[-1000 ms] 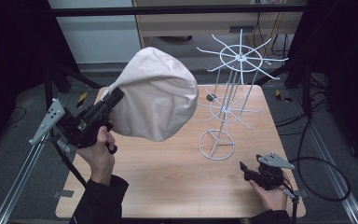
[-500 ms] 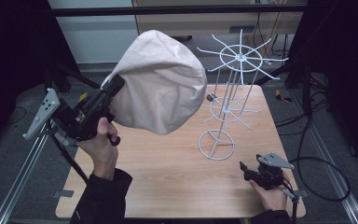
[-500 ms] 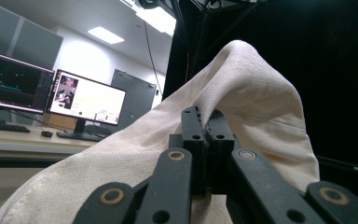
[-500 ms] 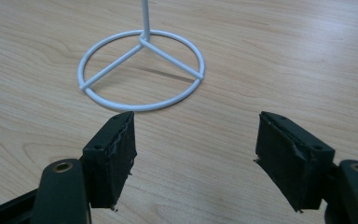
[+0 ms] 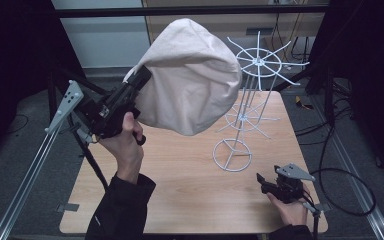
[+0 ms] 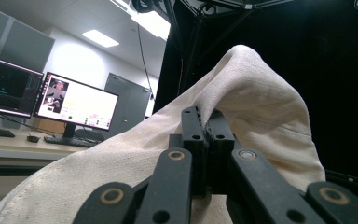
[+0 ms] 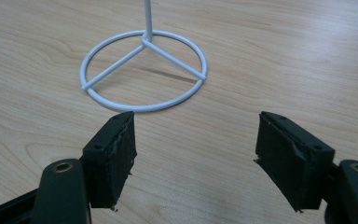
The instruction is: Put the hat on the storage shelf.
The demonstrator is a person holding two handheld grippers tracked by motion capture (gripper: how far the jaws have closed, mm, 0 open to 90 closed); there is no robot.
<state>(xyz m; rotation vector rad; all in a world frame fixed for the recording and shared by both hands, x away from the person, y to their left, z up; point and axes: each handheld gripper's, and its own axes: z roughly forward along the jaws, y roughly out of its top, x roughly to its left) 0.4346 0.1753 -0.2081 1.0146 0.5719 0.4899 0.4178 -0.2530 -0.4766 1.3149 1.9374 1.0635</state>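
A beige cloth hat (image 5: 190, 75) hangs in the air above the table's left half, and my left gripper (image 5: 140, 79) is shut on its rim. In the left gripper view the jaws pinch a fold of the hat (image 6: 256, 102) between them, with the left gripper (image 6: 208, 126) pointing up and away. A white wire rack (image 5: 252, 90) with spoked tiers stands on the wooden table (image 5: 180, 185), just right of the hat. My right gripper (image 5: 261, 180) rests near the table's front right, open, nothing between its jaws. In its own view the right gripper (image 7: 196, 140) faces the rack's ring base (image 7: 144, 70).
Black frame bars and curtains enclose the table. Cables lie on the floor at the right (image 5: 350, 190). In the left gripper view, monitors (image 6: 74, 102) and a keyboard sit on a desk in the background.
My left gripper has lifted the hat higher and carried it right, closer to the rack's top. The right gripper has stayed put.
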